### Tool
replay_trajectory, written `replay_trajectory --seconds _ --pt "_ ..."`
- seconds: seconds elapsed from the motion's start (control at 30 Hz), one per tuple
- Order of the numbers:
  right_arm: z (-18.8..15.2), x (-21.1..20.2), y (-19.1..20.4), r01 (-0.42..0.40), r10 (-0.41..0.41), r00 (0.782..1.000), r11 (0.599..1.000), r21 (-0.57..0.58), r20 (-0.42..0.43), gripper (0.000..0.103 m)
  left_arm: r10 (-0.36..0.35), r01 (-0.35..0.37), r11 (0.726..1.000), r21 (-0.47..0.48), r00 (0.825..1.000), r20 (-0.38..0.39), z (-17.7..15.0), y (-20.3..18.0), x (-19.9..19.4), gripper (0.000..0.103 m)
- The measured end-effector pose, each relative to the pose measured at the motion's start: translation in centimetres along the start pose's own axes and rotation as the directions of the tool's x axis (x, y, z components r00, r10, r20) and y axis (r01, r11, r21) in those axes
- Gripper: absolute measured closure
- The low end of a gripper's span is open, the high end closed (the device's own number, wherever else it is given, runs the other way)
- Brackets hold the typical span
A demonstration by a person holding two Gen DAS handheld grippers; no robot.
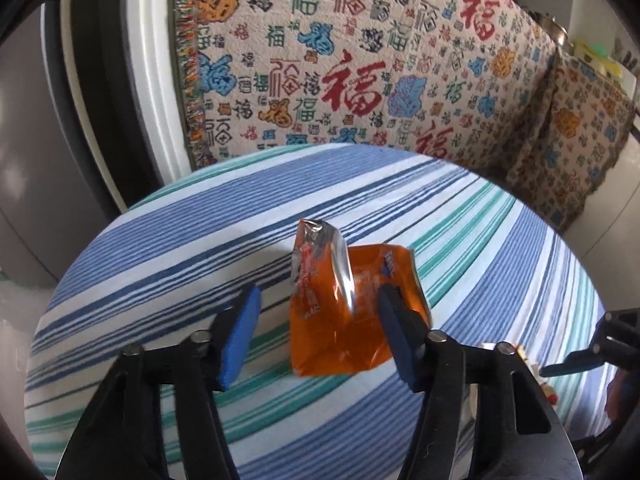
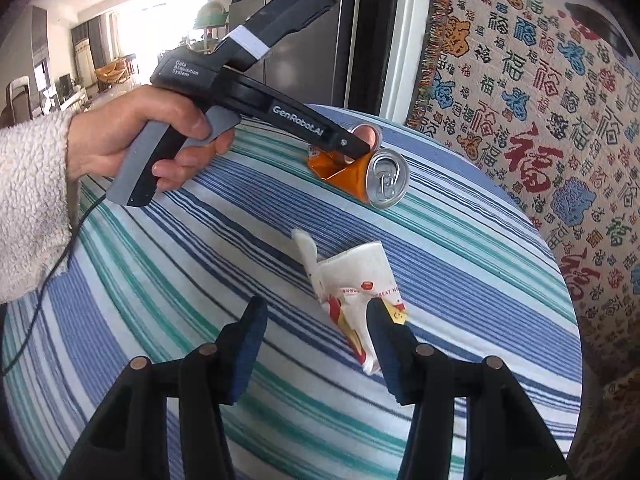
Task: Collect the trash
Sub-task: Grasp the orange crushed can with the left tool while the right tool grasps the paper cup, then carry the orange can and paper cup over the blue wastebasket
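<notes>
A crushed, folded orange drink can point(image 1: 336, 312) lies on the striped tablecloth point(image 1: 160, 264). My left gripper point(image 1: 320, 312) straddles it. The right pad point(image 1: 394, 332) is against the can's side and the left pad point(image 1: 240, 332) stands clear of it. From the right wrist view, a hand holds that gripper point(image 2: 360, 146) with its tips down at the can point(image 2: 360, 176). My right gripper point(image 2: 318, 344) is open just above the cloth. A crumpled white paper cup point(image 2: 352, 280) with red print lies ahead of it, its near edge beside the right pad point(image 2: 386, 344).
The round table point(image 2: 460, 248) ends close behind both items. A bench under a patterned throw point(image 1: 400, 60) runs along the far side. A dark fridge point(image 2: 304, 60) stands at the back left. A cable point(image 2: 48, 280) trails from the left gripper across the cloth.
</notes>
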State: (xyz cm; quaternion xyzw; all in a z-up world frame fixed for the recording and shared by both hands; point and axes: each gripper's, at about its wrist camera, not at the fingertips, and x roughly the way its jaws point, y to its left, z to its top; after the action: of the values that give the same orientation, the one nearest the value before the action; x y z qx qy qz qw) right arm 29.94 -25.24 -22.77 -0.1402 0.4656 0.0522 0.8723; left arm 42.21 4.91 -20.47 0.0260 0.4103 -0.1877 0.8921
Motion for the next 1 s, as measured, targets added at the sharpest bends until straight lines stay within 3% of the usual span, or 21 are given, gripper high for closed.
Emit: replay_trajectory --seconds 0.03,0.07,0.1,0.17,0.37,0.53,1.0 --pt "0.1 0.5 -0.1 0.001 -0.001 1.000 1.000 -0.003 -0.007 0.063 0.001 -0.001 1.000 0.007 1.000 -0.004 0.0 -0.1 0.2 0.073" --pt "0.2 1.2 -0.2 0.002 -0.003 0.999 1.000 -0.005 -0.037 0.087 0.008 -0.008 1.000 0.018 1.000 -0.012 -0.2 -0.2 0.6 0.076" --pt "0.2 1.5 -0.3 0.033 -0.033 0.998 0.999 -0.006 -0.045 0.088 0.017 -0.017 1.000 0.025 1.000 -0.004 -0.3 -0.3 0.6 0.080" --pt "0.4 0.7 -1.0 0.015 -0.013 1.000 0.998 0.058 -0.029 0.095 0.027 -0.027 0.999 0.019 1.000 0.011 -0.7 -0.3 0.4 0.080" --pt "-1.2 -3.3 -3.5 0.000 0.000 1.000 0.977 0.212 0.003 0.095 0.031 -0.028 0.999 -0.037 0.997 0.065 -1.7 -0.2 -3.0 0.081" --pt "-3.5 -6.9 -4.5 0.007 -0.008 1.000 0.963 0.270 0.004 0.095 0.007 -0.007 1.000 0.004 0.998 0.065 -2.6 -3.1 -6.6 0.081" --pt "-11.4 -18.5 -8.2 0.092 -0.112 0.993 0.905 0.416 0.024 0.095 -0.101 0.095 0.985 0.143 0.994 0.036 -6.2 -19.9 -14.0 0.080"
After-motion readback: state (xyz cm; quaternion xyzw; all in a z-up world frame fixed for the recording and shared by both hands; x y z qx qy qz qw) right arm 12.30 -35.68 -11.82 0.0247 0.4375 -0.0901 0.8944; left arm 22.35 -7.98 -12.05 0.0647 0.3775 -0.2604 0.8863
